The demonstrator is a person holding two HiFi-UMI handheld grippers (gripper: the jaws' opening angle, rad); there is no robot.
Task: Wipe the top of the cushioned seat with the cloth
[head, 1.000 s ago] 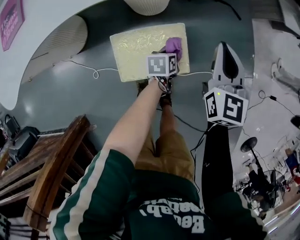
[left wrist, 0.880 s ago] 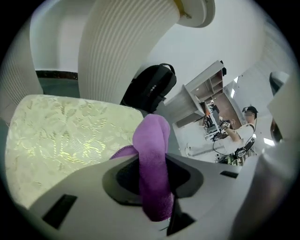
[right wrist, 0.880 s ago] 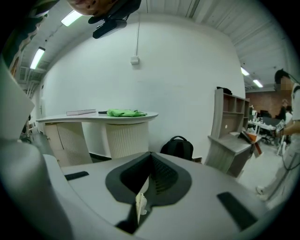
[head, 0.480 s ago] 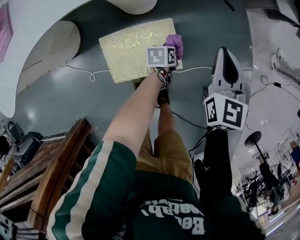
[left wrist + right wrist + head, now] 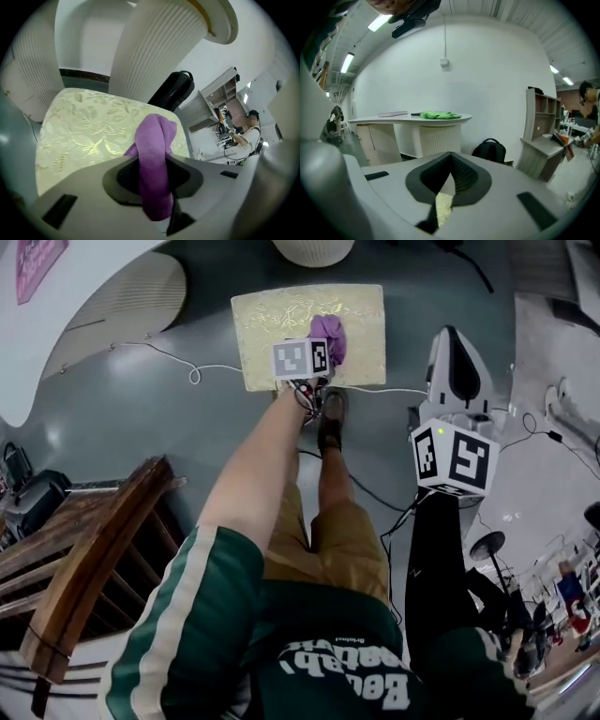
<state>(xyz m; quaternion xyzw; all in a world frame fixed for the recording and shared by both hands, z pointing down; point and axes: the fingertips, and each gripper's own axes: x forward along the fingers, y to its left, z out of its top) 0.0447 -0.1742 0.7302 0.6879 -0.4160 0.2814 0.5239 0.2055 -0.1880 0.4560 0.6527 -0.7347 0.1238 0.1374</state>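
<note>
**Held purple cloth (image 5: pixel 157 136) on pale gold leaf-patterned cushioned seat (image 5: pixel 84 126)**

The cloth is clamped between the left gripper's (image 5: pixel 151 173) jaws, its end on the seat. The right gripper (image 5: pixel 450 159), closed on nothing, is held aside.

A black backpack (image 5: pixel 489 149) sits on the floor near a white counter (image 5: pixel 412 121). A green rag (image 5: pixel 439 115) lies on it.

The left gripper (image 5: pixel 154 187) has its jaws closed on a purple cloth (image 5: pixel 154 154), whose folded end sticks out past them over the cushioned seat (image 5: pixel 89 126) with its pale gold leaf pattern. Behind the seat stand a ribbed white column (image 5: pixel 159 47) and a black backpack (image 5: pixel 173 91).
</note>
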